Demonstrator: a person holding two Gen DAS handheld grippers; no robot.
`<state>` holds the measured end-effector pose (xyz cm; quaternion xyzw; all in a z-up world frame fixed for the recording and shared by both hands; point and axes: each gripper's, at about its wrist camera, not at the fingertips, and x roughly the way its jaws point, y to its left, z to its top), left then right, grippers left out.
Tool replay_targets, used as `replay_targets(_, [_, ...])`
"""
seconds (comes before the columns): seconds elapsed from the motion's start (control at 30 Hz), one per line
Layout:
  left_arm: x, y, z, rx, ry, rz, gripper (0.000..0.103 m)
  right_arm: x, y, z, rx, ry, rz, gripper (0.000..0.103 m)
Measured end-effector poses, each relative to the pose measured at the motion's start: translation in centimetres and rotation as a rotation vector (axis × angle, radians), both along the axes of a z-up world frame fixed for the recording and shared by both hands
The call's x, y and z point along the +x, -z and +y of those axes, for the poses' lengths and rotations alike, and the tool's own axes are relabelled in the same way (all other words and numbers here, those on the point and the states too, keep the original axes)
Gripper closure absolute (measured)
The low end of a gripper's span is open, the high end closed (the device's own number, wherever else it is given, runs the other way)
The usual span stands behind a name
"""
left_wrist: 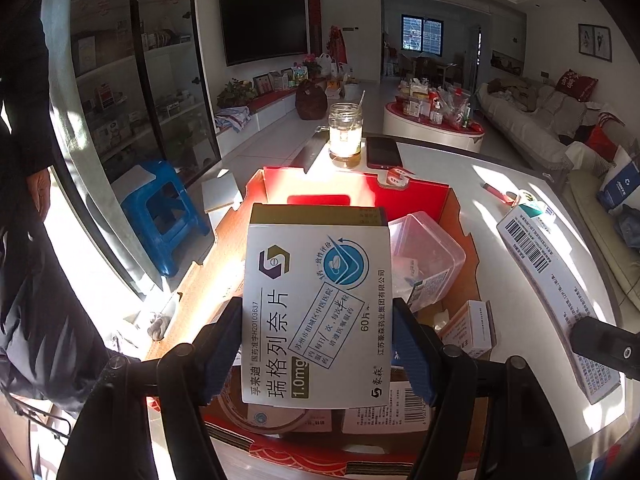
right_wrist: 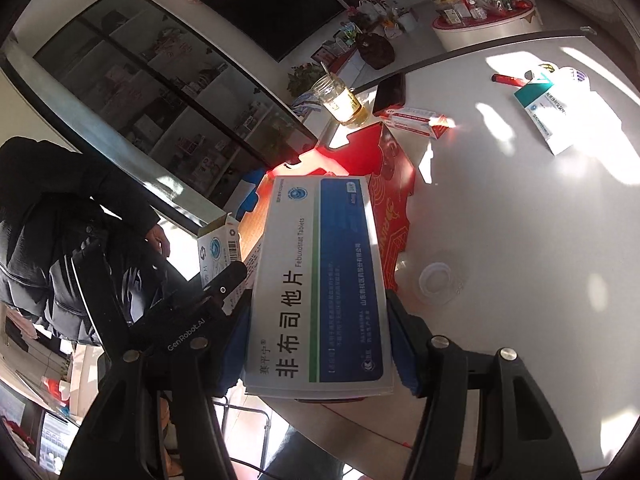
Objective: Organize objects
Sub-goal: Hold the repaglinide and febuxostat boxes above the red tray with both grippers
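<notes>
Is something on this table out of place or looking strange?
Nothing is spilled or broken. Some boxes remain loose on the white table, outside the red carton: a red-and-white box beside the phone, and a teal-and-white box farther off.

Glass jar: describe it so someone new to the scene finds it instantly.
Start at the white table, then the open red carton on it. Just beyond the carton's far flap stands the glass jar, lidless, with yellowish liquid at the bottom. The flat black phone beside it is opaque; the jar is upright and see-through.
</notes>
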<state>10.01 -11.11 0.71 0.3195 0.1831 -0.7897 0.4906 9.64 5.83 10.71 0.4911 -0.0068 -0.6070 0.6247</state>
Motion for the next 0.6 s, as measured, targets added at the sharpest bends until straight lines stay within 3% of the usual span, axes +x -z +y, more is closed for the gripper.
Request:
replay_targets(0.4, [-0.5, 0.2, -1.0, 0.005, 0.004, 0.009, 0.027, 2.9, -3.6, -4.3, 0.029, 0.037, 0.362, 0.042])
replay_targets(0.6, [-0.4, 0.2, -1.2, 0.006, 0.008, 0.020, 0.027, 4.6, -4.1, -5.0, 0.041, 0.047, 0.468, 0.042])
